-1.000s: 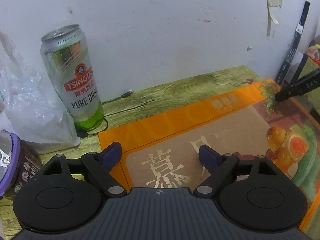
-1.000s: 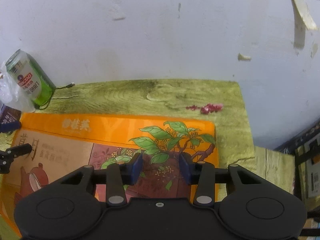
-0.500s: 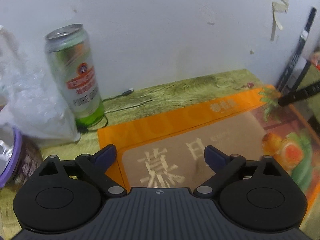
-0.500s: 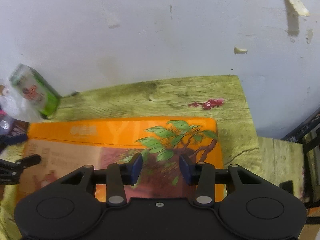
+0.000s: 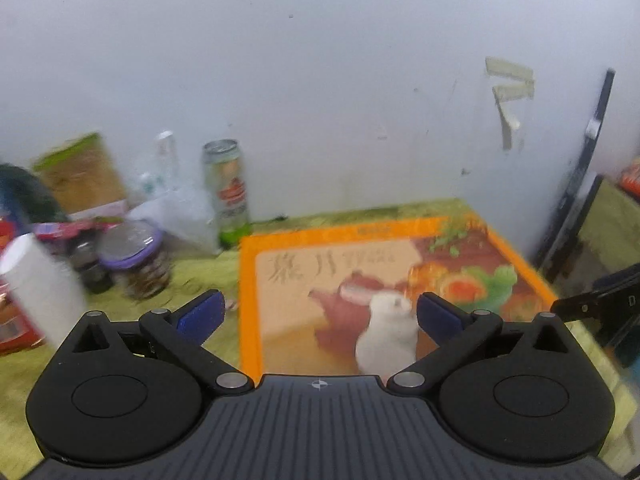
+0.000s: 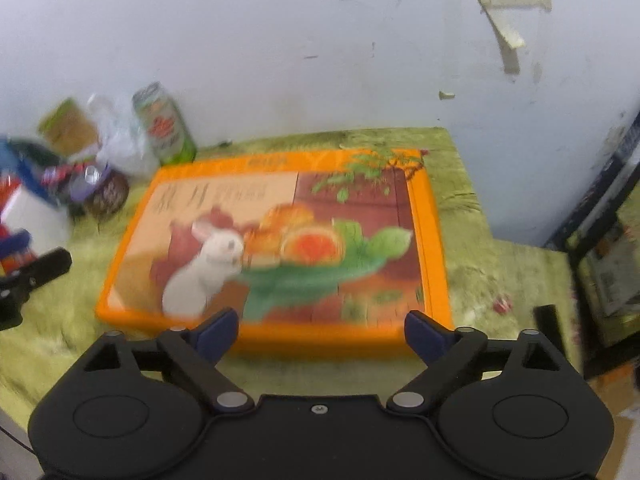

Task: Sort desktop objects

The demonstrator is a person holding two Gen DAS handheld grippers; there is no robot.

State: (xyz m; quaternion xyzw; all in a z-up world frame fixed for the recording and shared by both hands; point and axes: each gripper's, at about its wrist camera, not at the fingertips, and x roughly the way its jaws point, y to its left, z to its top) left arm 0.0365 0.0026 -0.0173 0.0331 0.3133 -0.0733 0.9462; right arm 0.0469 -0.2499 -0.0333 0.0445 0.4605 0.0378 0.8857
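Both grippers clear of orange gift box [image 6: 280, 240], lying flat mid-frame on green desk [image 6: 460, 208].

Left gripper [image 5: 318, 314] spread wide, just opened further, empty.

Right gripper [image 6: 320, 330] just sprung apart, empty.

Next pick likely among clutter upper left: beer can [image 6: 164, 124], purple-lidded jar [image 5: 134, 254]. Approach level, centre pads before clamping, avoid toppling neighbours.

One orange box [image 6: 428, 240], one green beer can [image 6: 164, 124], one purple-lidded jar [image 5: 136, 256], one clear plastic bag [image 5: 180, 212], one white cylinder [image 5: 40, 284], two tongs, left [image 5: 318, 312] and right [image 6: 320, 330]
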